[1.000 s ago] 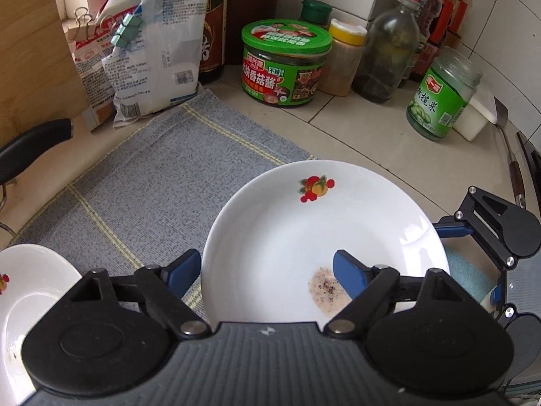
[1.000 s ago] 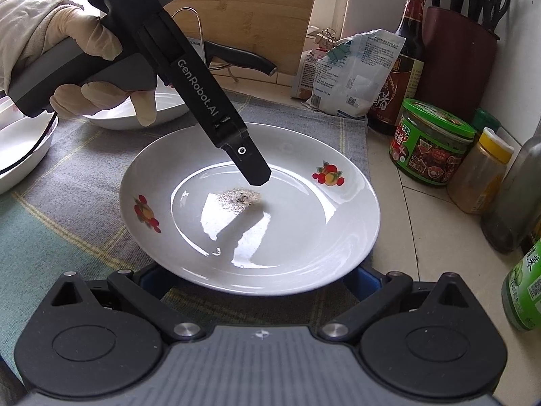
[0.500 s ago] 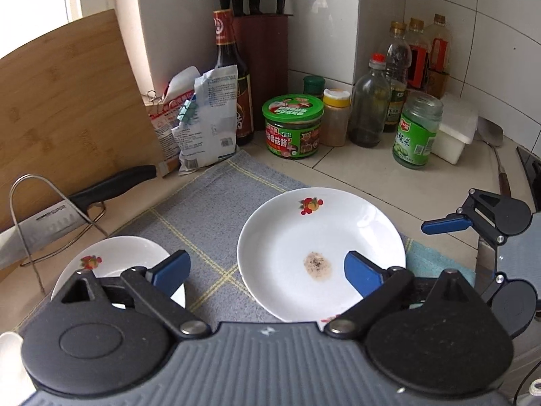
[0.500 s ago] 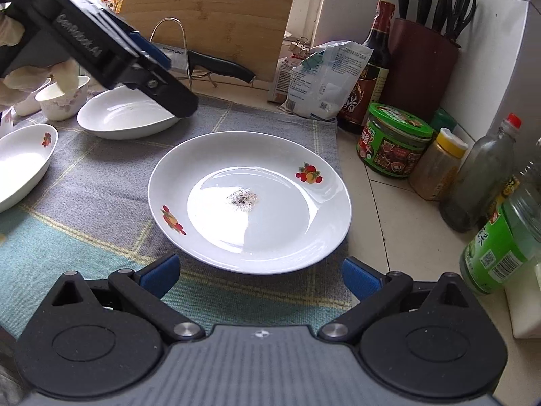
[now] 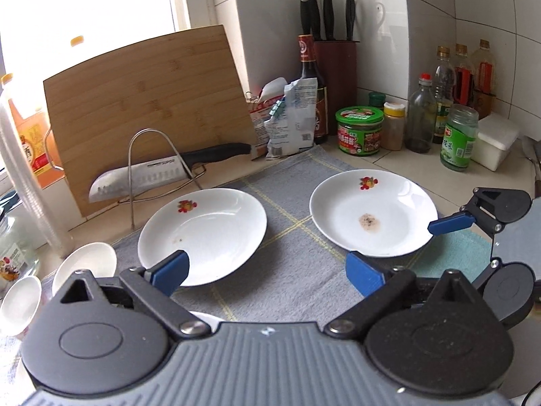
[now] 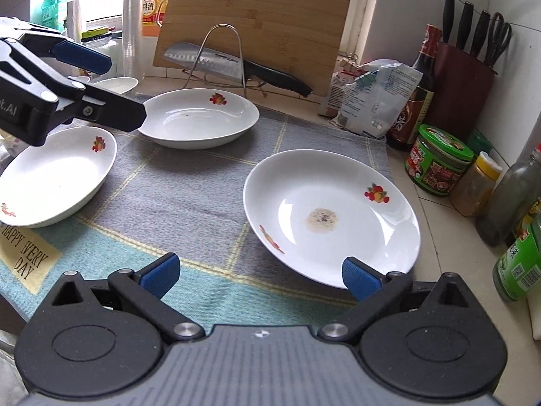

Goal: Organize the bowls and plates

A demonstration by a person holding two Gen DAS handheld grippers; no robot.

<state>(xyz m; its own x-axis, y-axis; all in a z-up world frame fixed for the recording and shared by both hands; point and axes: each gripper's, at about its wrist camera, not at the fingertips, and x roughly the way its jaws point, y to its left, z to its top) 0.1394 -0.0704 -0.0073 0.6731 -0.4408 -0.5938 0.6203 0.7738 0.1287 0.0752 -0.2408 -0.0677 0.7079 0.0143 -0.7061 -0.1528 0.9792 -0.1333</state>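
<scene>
mat; third plate cut off; small bowls half hidden

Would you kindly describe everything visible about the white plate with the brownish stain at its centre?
The stained plate is round, shallow, glossy white, apparently ceramic, with two small red-and-yellow fruit decals on its rim and a speckled brown residue patch in the middle. It rests flat and upright on the grey checked cloth, near the cloth's edge beside the jars. Nothing touches it; no gripper holds it.
</scene>
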